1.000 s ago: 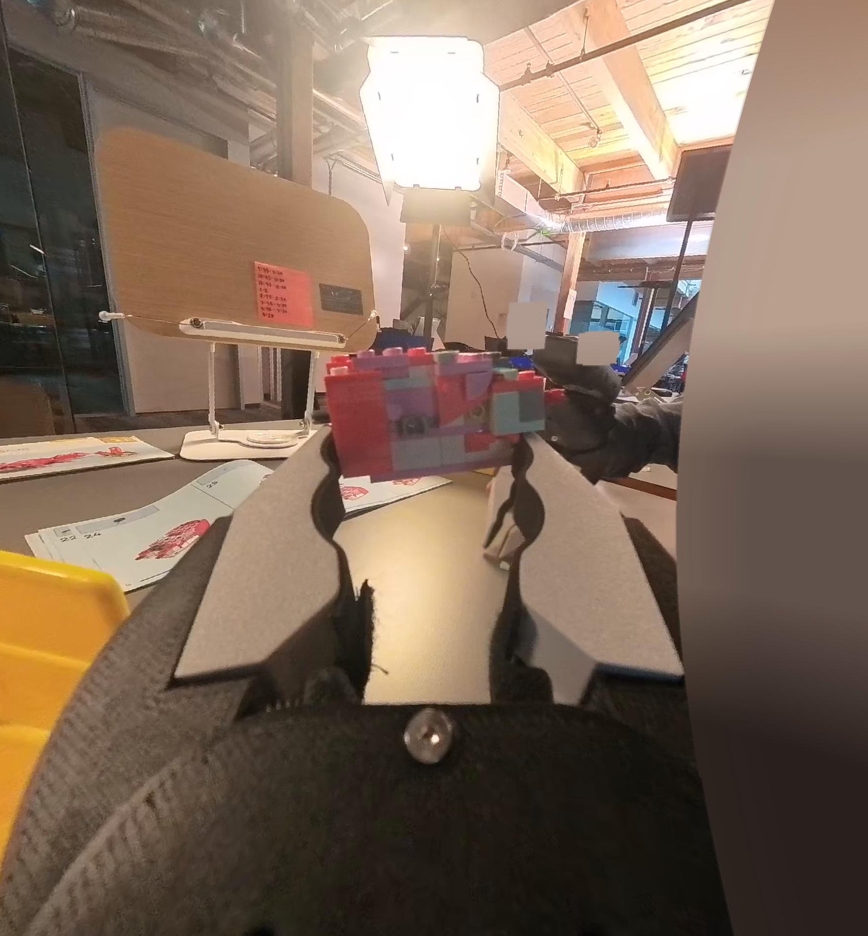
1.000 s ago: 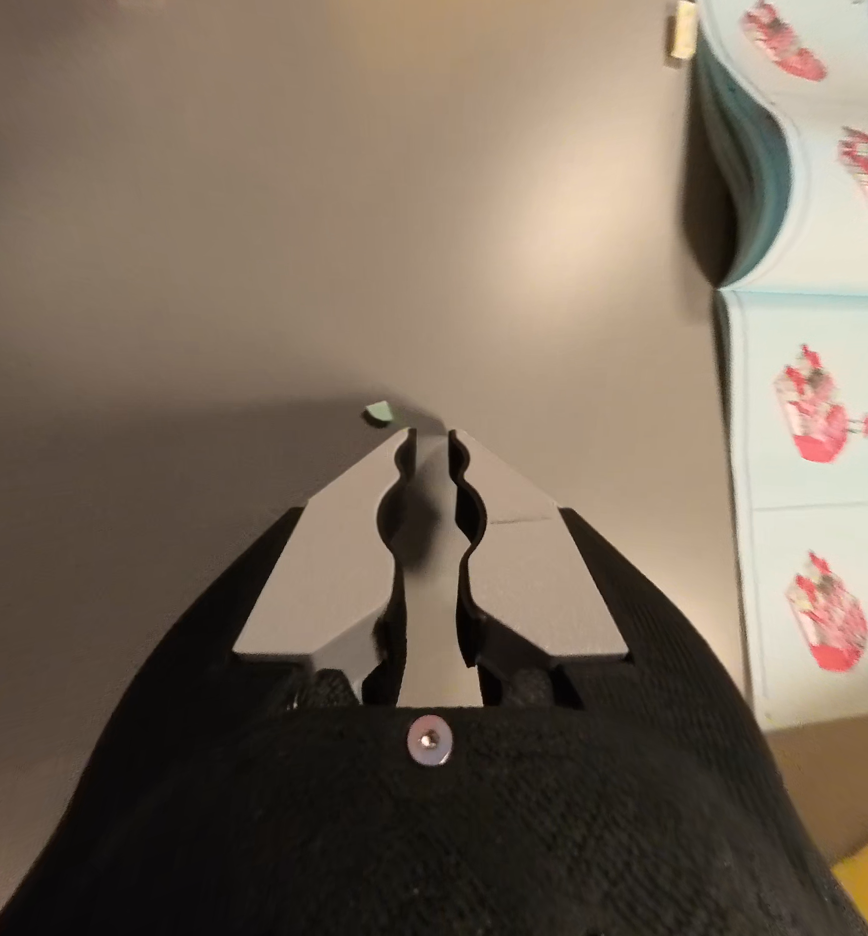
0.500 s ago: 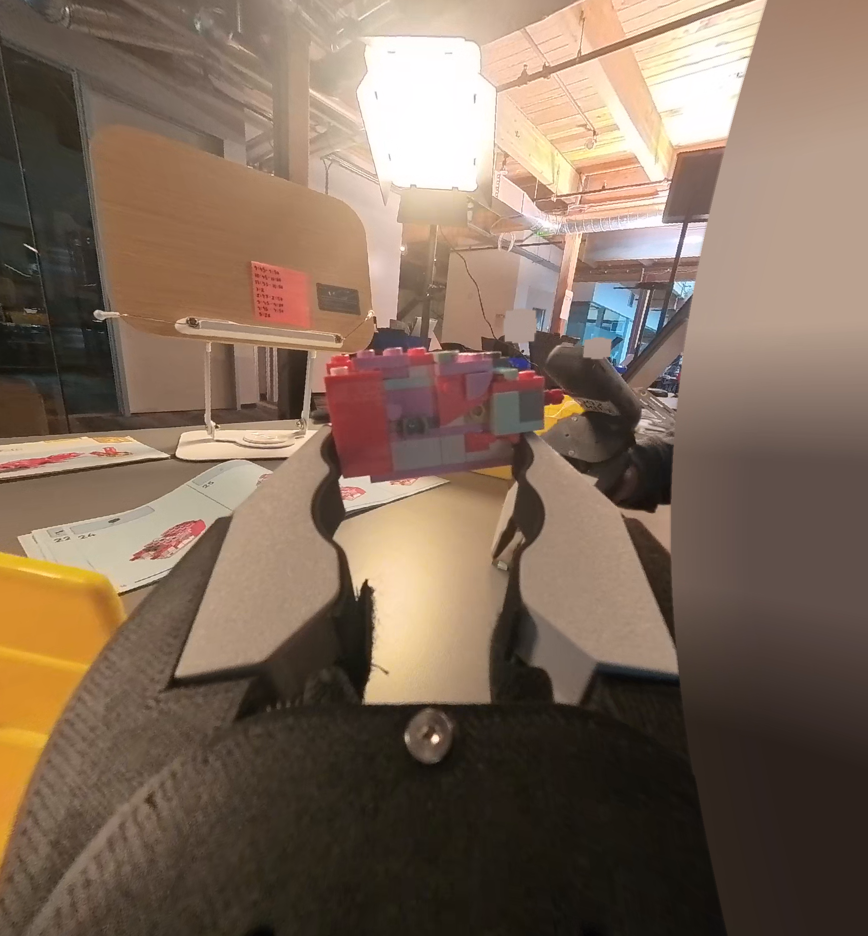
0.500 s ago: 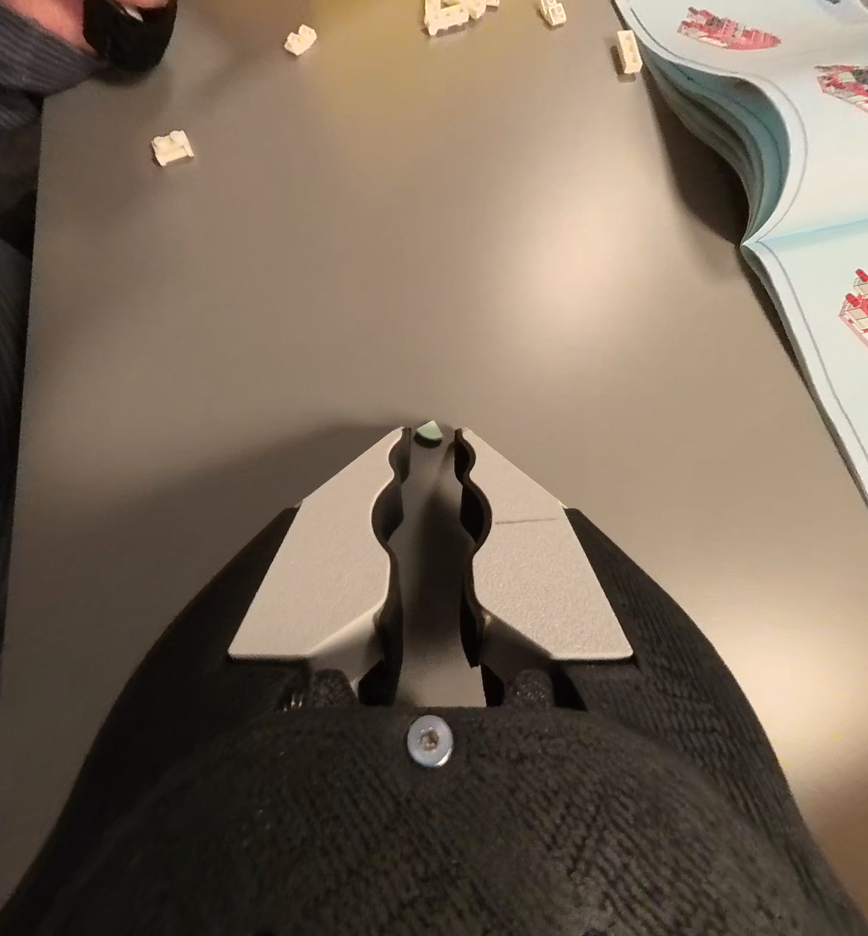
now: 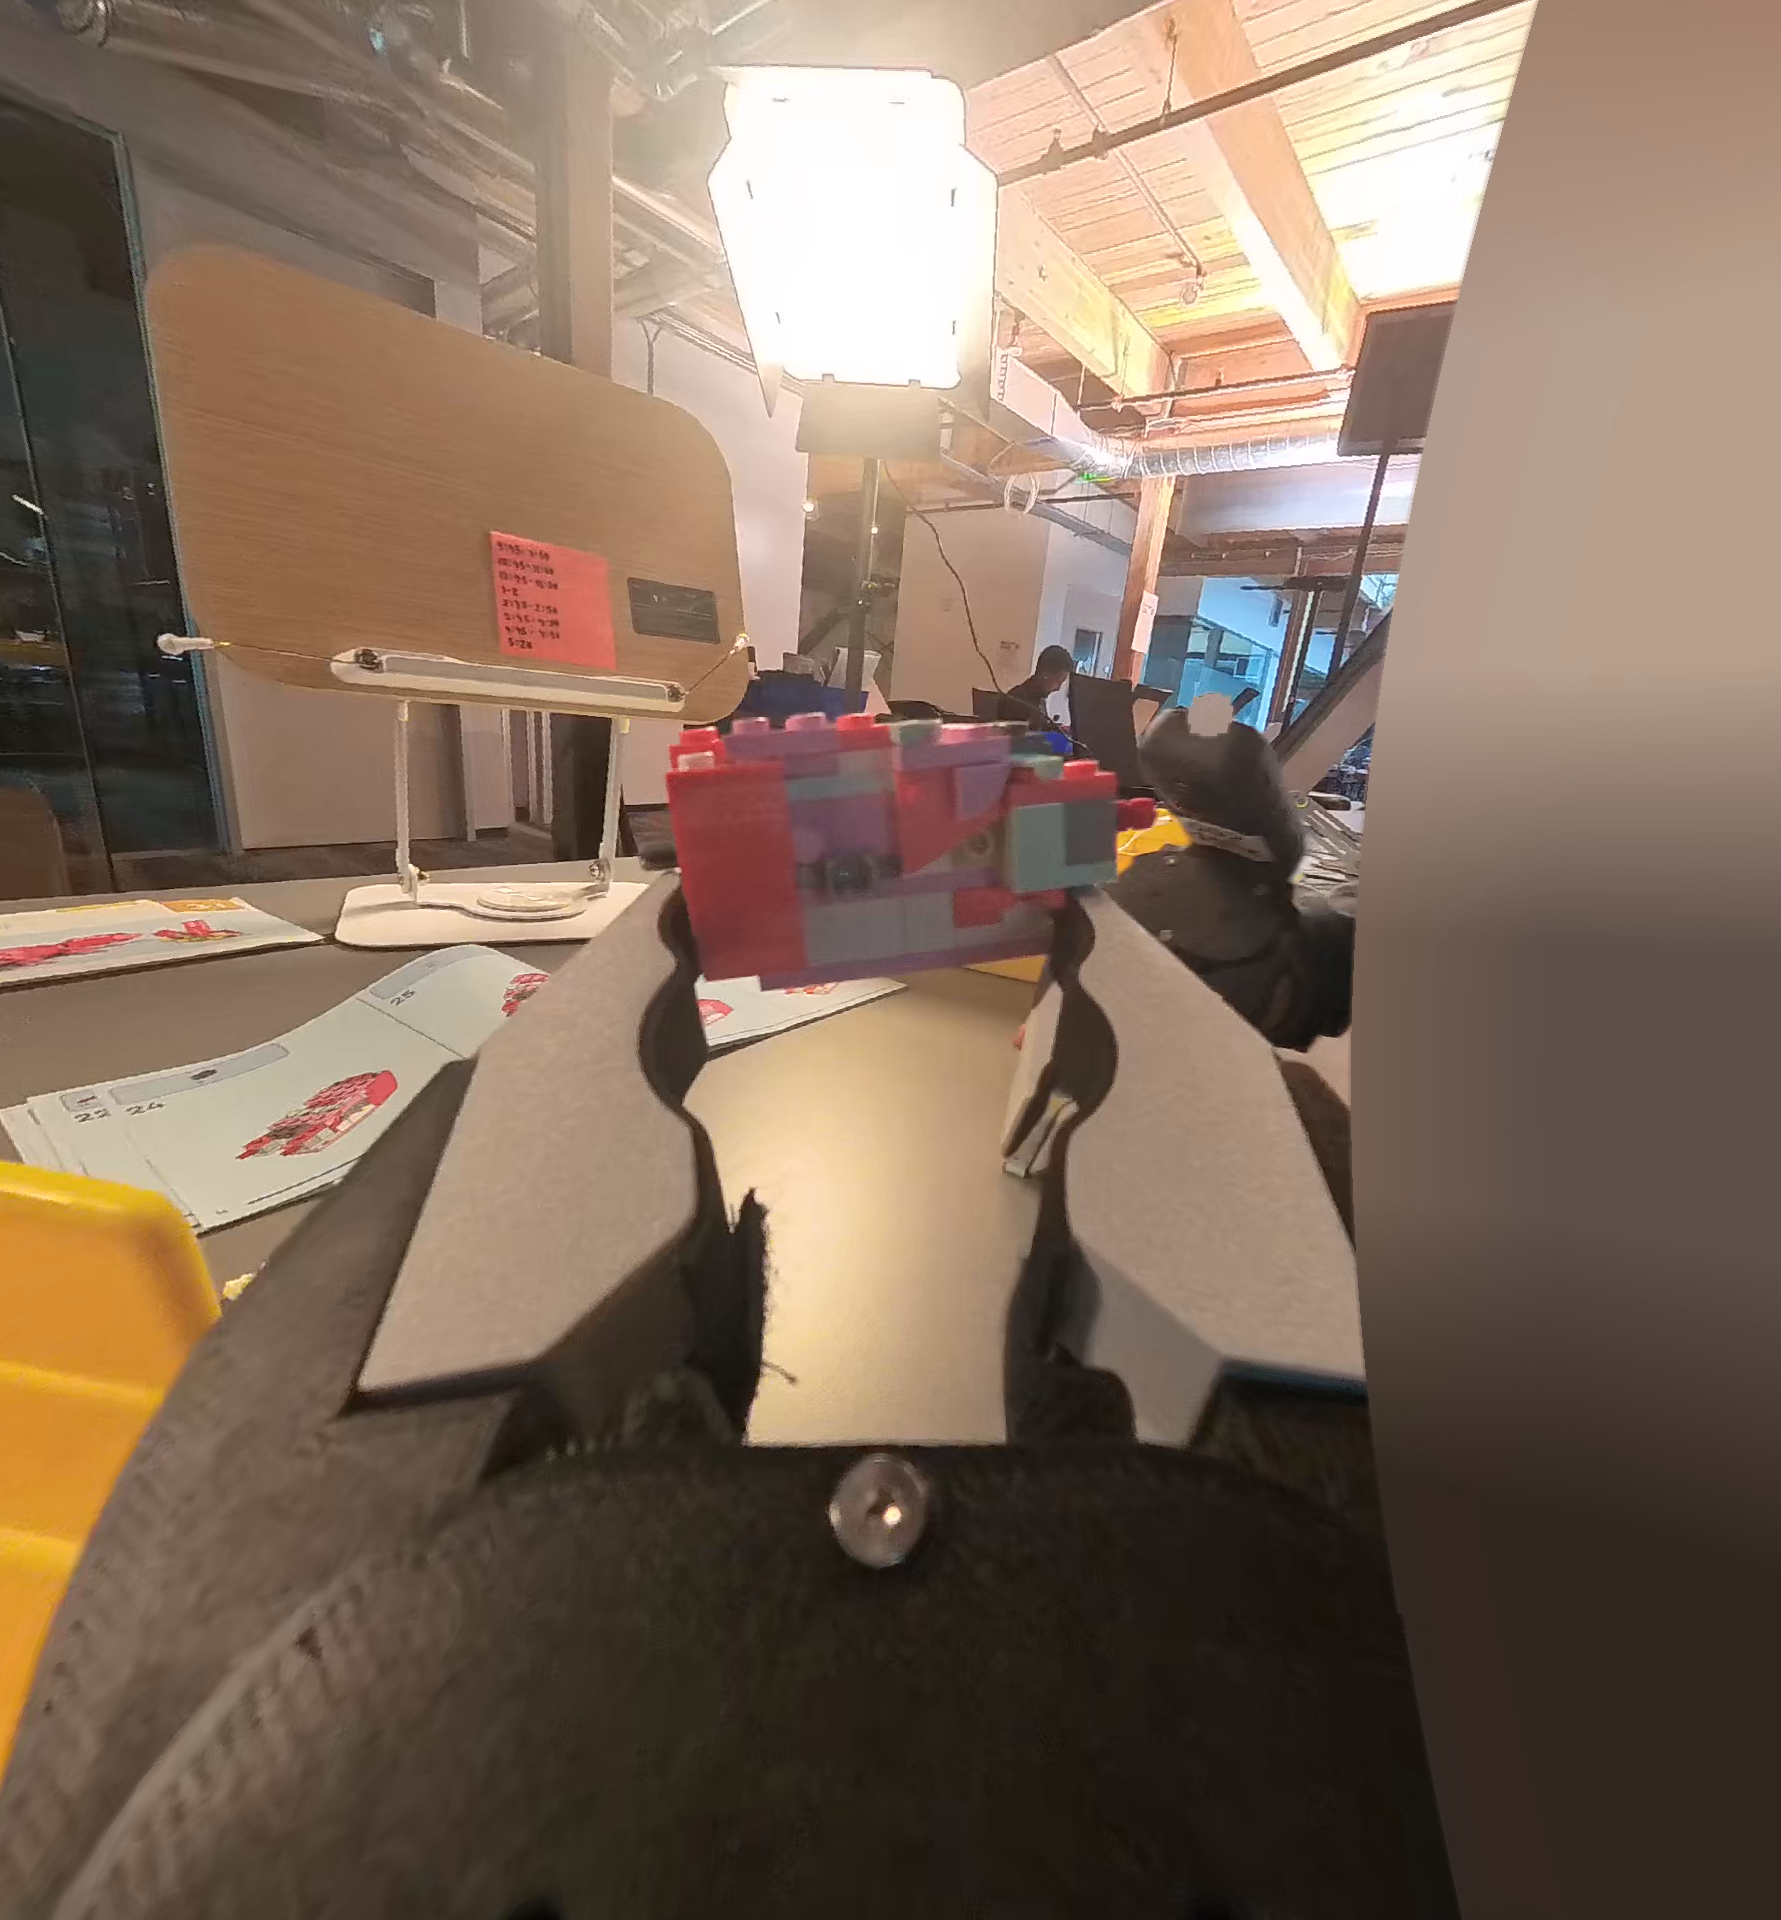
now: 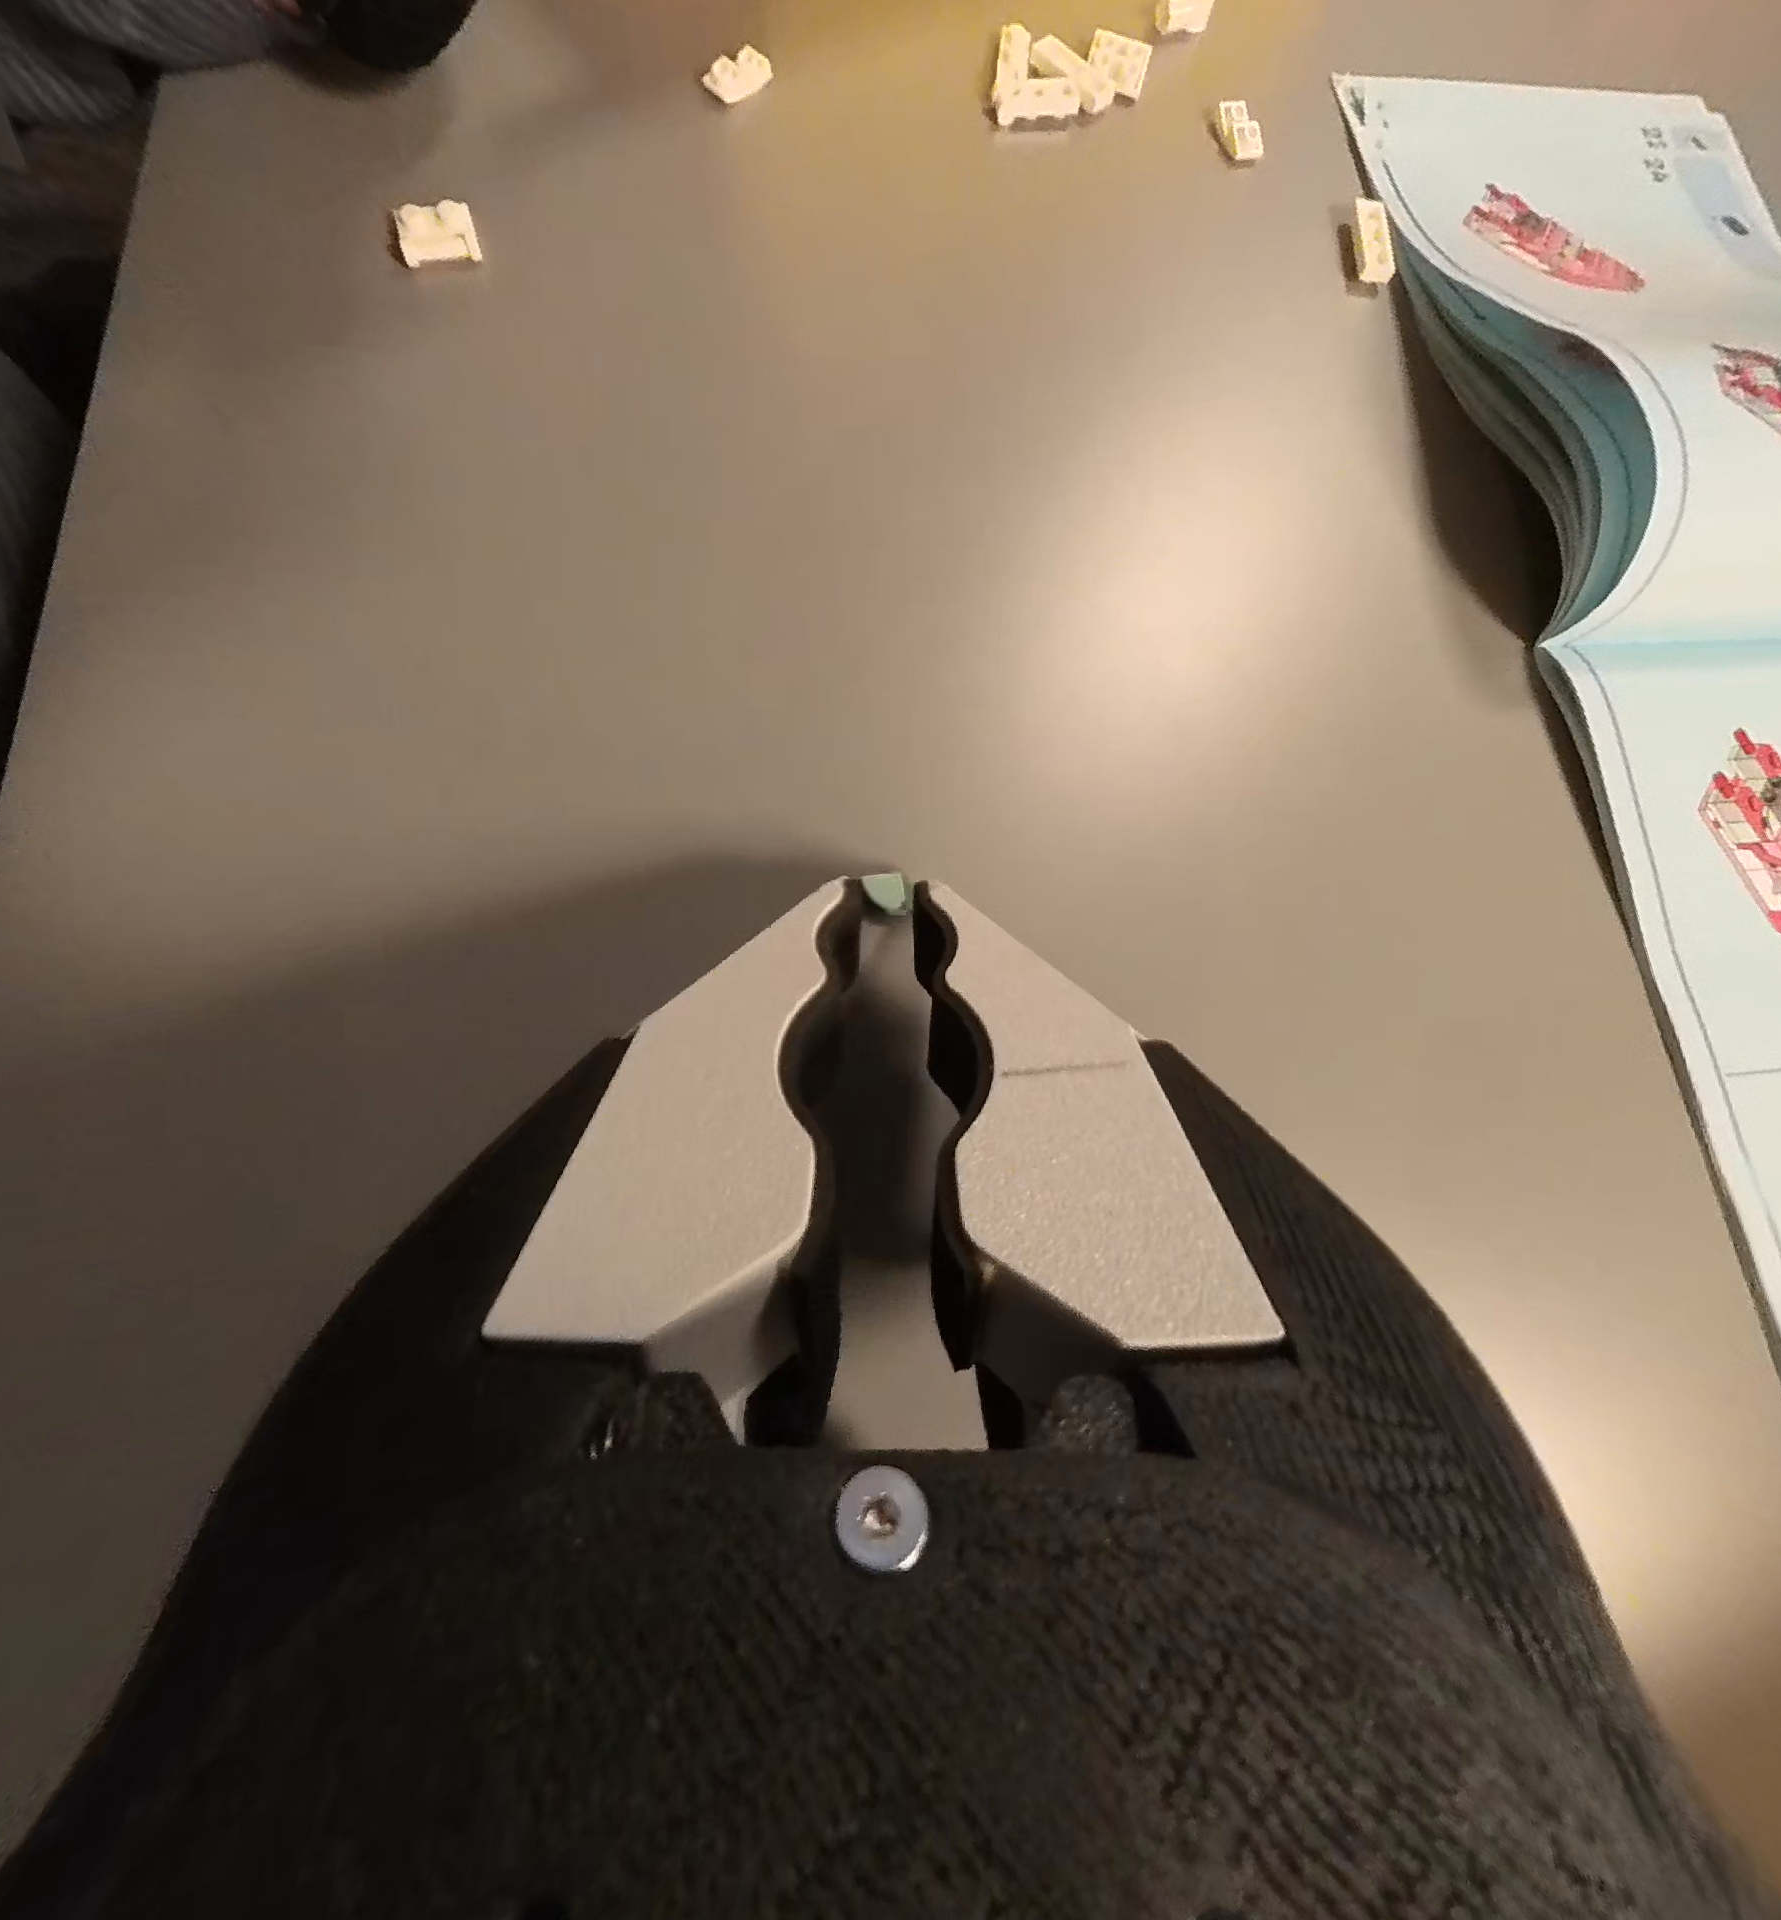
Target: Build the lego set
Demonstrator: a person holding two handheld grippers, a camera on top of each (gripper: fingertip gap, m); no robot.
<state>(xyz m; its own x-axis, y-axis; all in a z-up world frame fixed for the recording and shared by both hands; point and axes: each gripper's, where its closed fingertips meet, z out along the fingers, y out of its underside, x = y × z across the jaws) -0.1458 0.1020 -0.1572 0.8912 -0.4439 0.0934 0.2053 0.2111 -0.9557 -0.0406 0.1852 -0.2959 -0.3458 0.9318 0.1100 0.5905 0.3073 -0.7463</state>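
1. Left tool [image 5: 881, 904] clenched on a red, purple and grey brick model [image 5: 886, 842], raised clear of the bench [image 5: 865, 1195]; both pads against the model's lower ends.
2. Right tool [image 6: 884, 891] nipped on a small pale green piece [image 6: 884, 894] at the fingertips, low over bare bench.
3. Open bench ahead of the right tool; white bricks [image 6: 1068, 73] near the far edge.
4. Open booklet [image 6: 1696, 520] along the right; yellow bin [image 5: 24, 1403] near the left tool.
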